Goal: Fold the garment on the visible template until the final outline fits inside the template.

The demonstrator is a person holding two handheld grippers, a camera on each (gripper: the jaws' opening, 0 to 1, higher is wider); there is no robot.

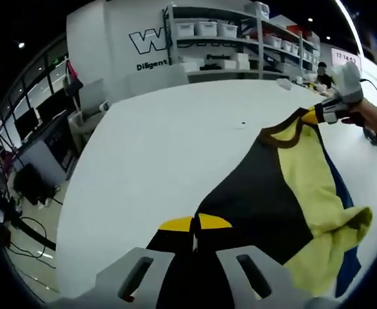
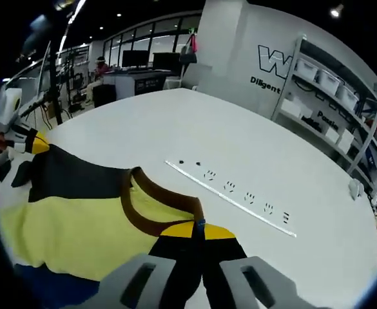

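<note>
A garment [image 1: 265,193] in black, yellow and blue with a brown collar [image 2: 149,209] lies stretched across the white table [image 1: 162,148]. My left gripper [image 1: 195,224] is shut on a black edge of it, its yellow pads pressed together. My right gripper [image 2: 198,228] is shut on the cloth just beside the collar. In the left gripper view, the right gripper [image 1: 323,114] appears far off at the upper right, held by a hand. The right gripper view has the left gripper [image 2: 27,143] at the far left. A thin white line with small dark marks [image 2: 233,191] runs over the table beyond the collar.
Shelves with white bins [image 1: 240,38] stand behind the table, also seen as shelves [image 2: 330,84] at the right. Desks with monitors [image 2: 136,64] and a seated person [image 2: 101,67] lie past the far edge. The table's left edge [image 1: 69,193] drops to a floor with cables.
</note>
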